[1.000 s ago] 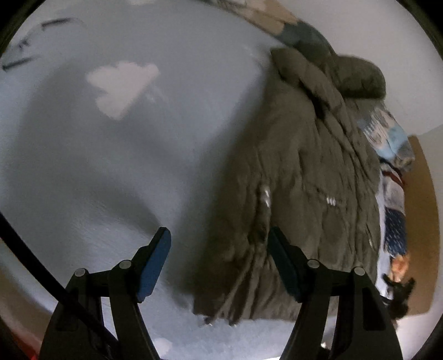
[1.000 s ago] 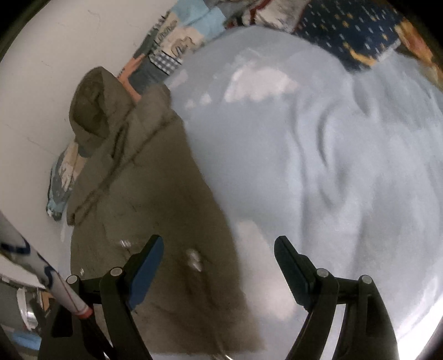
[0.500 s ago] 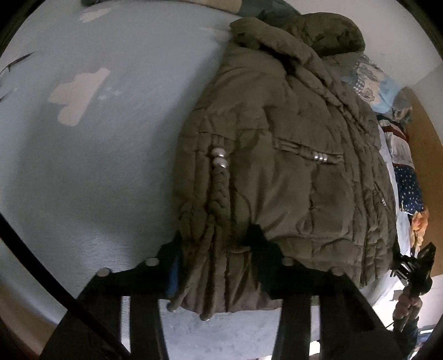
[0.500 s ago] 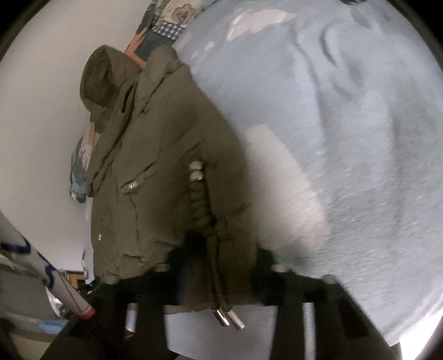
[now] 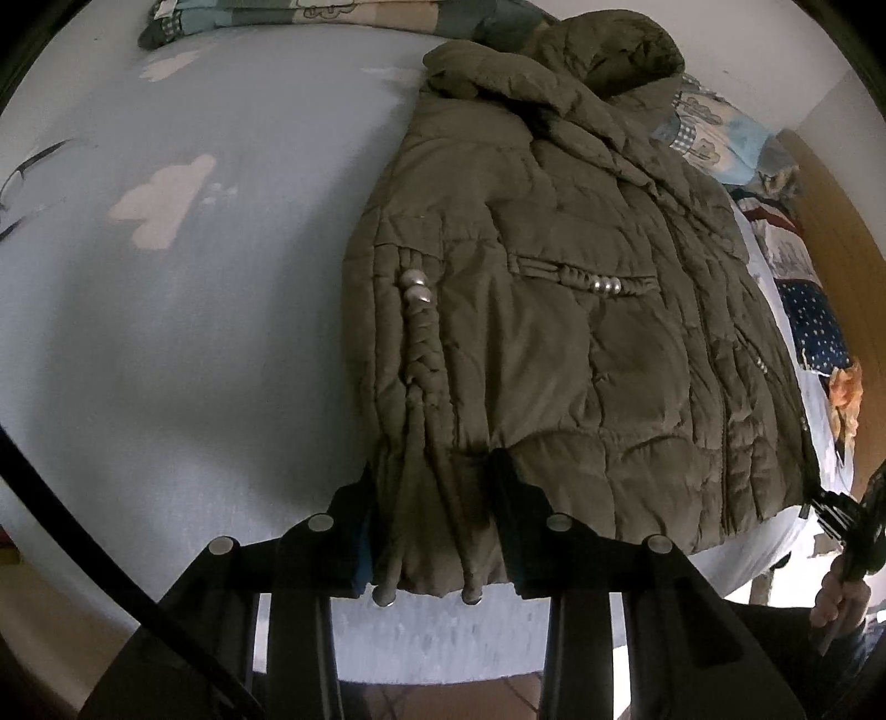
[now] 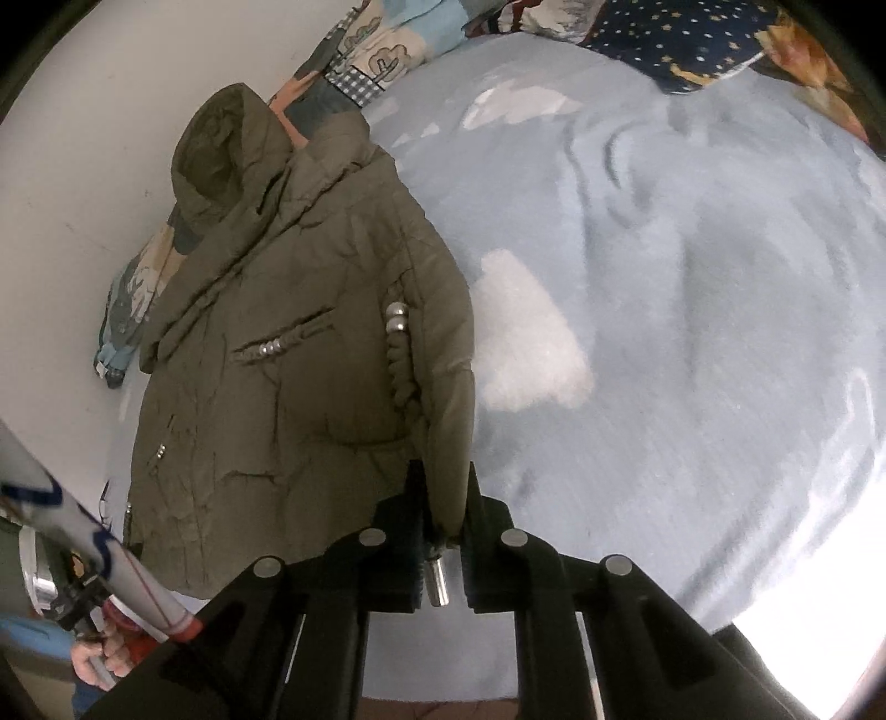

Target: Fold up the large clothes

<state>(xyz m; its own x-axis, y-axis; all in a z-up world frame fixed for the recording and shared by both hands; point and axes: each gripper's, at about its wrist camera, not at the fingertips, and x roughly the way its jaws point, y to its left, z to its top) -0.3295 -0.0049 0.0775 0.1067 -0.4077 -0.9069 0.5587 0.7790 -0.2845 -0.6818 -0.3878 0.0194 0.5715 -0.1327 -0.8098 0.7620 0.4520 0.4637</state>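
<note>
An olive-green quilted hooded jacket (image 5: 581, 332) lies on a light blue bed sheet (image 5: 194, 332), hood toward the wall, bottom hem toward me. It also shows in the right wrist view (image 6: 288, 399). My left gripper (image 5: 434, 531) is shut on the jacket's bottom hem corner, beside a braided cord with metal beads (image 5: 418, 332). My right gripper (image 6: 446, 515) is shut on the hem edge at the jacket's other side, with a metal cord tip (image 6: 437, 581) hanging between its jaws.
Patterned quilts and pillows (image 6: 376, 50) lie along the wall behind the hood. A dark blue starred cushion (image 6: 681, 39) sits at the far side. The sheet (image 6: 692, 332) is wrinkled with white cloud prints. The bed's front edge is just below the grippers.
Both grippers moved forward onto the jacket's bottom hem and went from open to shut on it.
</note>
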